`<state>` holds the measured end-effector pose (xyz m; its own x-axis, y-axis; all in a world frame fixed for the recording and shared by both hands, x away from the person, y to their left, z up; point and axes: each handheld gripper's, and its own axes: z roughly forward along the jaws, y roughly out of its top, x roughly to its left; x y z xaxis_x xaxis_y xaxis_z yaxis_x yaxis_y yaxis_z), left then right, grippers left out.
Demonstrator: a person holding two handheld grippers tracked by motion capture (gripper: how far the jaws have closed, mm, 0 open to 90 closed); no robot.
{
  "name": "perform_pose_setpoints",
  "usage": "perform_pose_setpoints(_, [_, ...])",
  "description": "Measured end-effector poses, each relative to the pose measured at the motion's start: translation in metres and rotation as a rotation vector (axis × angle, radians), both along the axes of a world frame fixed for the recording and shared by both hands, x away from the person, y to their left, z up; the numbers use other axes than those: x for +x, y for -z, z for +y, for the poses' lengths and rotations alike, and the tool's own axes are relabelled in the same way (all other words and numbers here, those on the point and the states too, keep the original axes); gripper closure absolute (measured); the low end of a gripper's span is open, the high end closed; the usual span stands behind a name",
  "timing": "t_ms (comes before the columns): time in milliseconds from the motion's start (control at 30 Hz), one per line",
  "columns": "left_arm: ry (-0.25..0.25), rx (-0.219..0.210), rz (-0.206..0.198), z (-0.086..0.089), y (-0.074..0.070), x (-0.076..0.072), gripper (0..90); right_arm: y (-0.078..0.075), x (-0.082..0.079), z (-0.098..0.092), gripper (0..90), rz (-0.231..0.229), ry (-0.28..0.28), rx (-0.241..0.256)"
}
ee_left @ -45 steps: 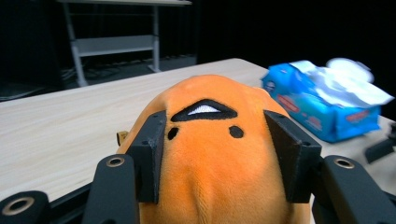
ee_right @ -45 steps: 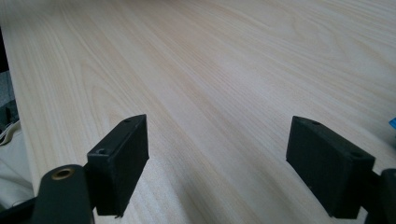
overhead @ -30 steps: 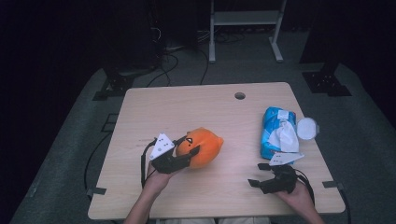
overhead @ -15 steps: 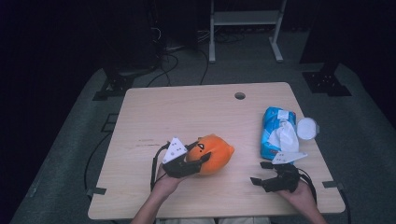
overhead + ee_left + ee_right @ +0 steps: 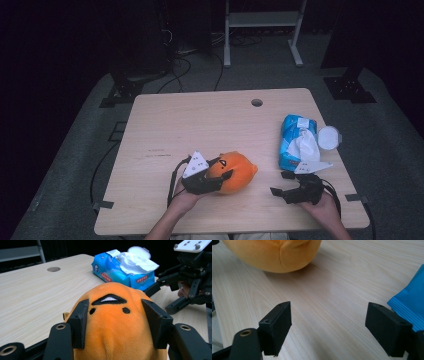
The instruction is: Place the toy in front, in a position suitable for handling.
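My left gripper (image 5: 220, 176) is clamped on both flanks of the orange plush toy (image 5: 239, 171) resting near the table's (image 5: 165, 130) front edge, steadying it, while my right gripper (image 5: 283, 183) waits spread and empty beside the wipes pack (image 5: 291, 136), free for wipes.

A pale, wood-grain rectangular table (image 5: 220, 125) is standing on grey carpet, with a small round cable hole (image 5: 257, 102) sitting near its far edge. An orange plush toy with a stitched black face (image 5: 237, 171) is resting on the near middle of the tabletop. Toward the right edge, a blue soft pack of wet wipes (image 5: 296, 140) is lying flat, a white tissue (image 5: 306, 146) bunching out of its top and its round white lid (image 5: 329, 136) hanging open just beside it, over the table's edge. Toy and pack are lying near each other without touching.
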<state>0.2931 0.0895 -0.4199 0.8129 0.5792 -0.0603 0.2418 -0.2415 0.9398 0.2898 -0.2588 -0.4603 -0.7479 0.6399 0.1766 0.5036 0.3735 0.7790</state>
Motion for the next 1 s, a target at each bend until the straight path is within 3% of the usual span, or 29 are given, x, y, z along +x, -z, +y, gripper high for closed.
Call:
perform_pose_setpoints(267, [0.029, 0.021, 0.031, -0.004, 0.011, -0.001, 42.8, -0.001, 0.001, 0.000, 20.0, -0.005, 0.001, 0.005])
perform_pose_setpoints(567, [0.034, 0.025, 0.031, -0.004, 0.014, -0.002, 41.0, -0.002, 0.002, 0.003, 20.0, -0.008, -0.003, 0.010])
perform_pose_setpoints(633, [0.044, 0.033, 0.043, -0.004, 0.013, -0.001, 33.6, -0.002, 0.001, 0.003, 19.9, -0.012, -0.004, 0.011])
perform_pose_setpoints(667, [0.067, 0.049, 0.040, -0.004, 0.012, 0.000, 20.2, -0.003, 0.001, 0.003, 19.9, -0.014, -0.002, 0.017])
perform_pose_setpoints(733, [0.063, 0.032, 0.030, -0.001, 0.010, 0.000, 13.6, -0.004, 0.001, 0.002, 19.6, -0.020, 0.000, 0.029])
perform_pose_setpoints(867, [0.041, -0.002, 0.053, 0.005, 0.009, 0.003, 10.8, -0.005, 0.001, 0.001, 19.4, -0.020, 0.003, 0.035])
perform_pose_setpoints(1000, [0.029, 0.004, 0.058, 0.011, 0.008, 0.004, 10.7, -0.009, 0.000, 0.003, 19.2, -0.039, 0.004, 0.039])
